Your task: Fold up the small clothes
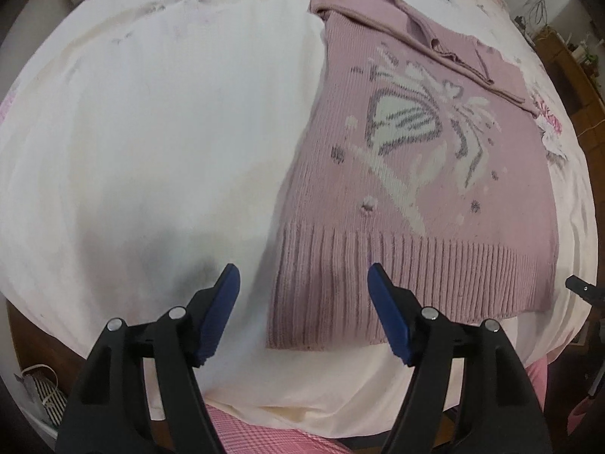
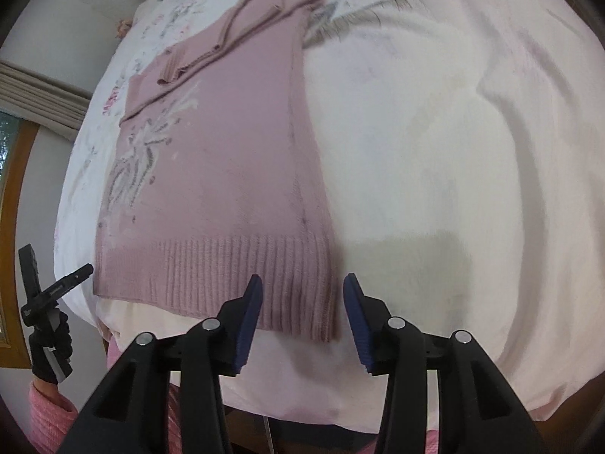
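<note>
We have the pink knitted sweater (image 1: pixel 408 174) with sleeves folded in; ahead of both wide-open, empty claws (image 1: pixel 304 310) (image 2: pixel 302 321), its hem awaits folding.

Place: home bedroom.
Surface: bed (image 2: pixel 435 159) covered by white floral-print bedspread (image 1: pixel 159 121).
Window: wood frame (image 2: pixel 17 204) with pleated curtain (image 2: pixel 41 92).
Furniture: wooden cabinet (image 1: pixel 574 72) along wall, houseplant (image 1: pixel 539 0) beside it.

The bed (image 1: pixel 151 132) carries a white sheet (image 2: pixel 453 151) with a pink and grey floral print toward its far end. A pink knitted sweater (image 1: pixel 416 189) lies flat on the sheet, sleeves folded across its upper part.
</note>
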The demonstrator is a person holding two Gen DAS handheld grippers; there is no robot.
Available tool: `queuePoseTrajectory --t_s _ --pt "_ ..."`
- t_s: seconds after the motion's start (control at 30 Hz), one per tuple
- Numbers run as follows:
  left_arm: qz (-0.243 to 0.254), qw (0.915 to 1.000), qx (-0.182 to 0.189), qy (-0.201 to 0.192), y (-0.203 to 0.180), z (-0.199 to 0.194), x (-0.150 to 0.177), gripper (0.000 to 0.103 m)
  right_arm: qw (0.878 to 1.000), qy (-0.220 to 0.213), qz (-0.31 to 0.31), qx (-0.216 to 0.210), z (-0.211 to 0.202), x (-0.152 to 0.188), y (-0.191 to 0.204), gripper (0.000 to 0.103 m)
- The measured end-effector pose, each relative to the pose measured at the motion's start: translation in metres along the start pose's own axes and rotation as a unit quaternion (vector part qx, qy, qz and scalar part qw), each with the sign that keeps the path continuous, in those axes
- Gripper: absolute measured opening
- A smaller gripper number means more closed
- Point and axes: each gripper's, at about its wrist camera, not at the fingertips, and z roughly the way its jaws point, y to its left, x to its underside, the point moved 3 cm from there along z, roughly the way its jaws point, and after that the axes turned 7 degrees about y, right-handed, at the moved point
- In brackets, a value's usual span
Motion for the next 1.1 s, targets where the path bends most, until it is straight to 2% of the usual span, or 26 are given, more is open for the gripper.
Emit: queuePoseTrajectory --t_s 0.1,0.4,0.67,0.87,0.9,0.97,1.03,1.1 --pt "-0.006 0.9999 0.008 0.009 0.001 0.007 0.003 0.07 1.0 0.004 -0.002 0.009 0.005 0.003 -0.003 0.045" --pt "-0.007 0.9995 0.012 0.028 0.0 0.023 0.012 0.07 1.0 0.021 0.006 0.001 0.023 0.012 -0.008 0.045" --pt "-0.006 0.9997 -0.002 0.023 0.0 0.02 0.014 0.071 0.999 0.033 -0.005 0.008 0.036 0.014 -0.001 0.046" --pt "-0.008 0.9996 0.009 0.027 0.003 0.024 0.015 0.072 0.999 0.04 -0.013 0.007 0.045 0.013 0.006 0.046" --pt "-0.008 0.9996 0.011 0.027 0.003 0.023 0.015 0.069 0.999 0.041 -0.013 0.009 0.046 0.013 0.006 0.042" --pt "-0.007 0.9991 0.03 0.031 0.001 0.023 0.016 0.056 0.999 0.044 -0.012 0.003 0.049 0.013 0.008 0.037" --pt "-0.007 0.9986 0.042 0.032 -0.001 0.023 0.016 0.041 0.999 0.048 -0.016 -0.001 0.052 0.013 0.011 0.024" --pt "-0.008 0.9982 0.05 0.031 -0.002 0.022 0.017 0.034 0.998 0.052 -0.021 -0.006 0.052 0.014 0.012 0.016"
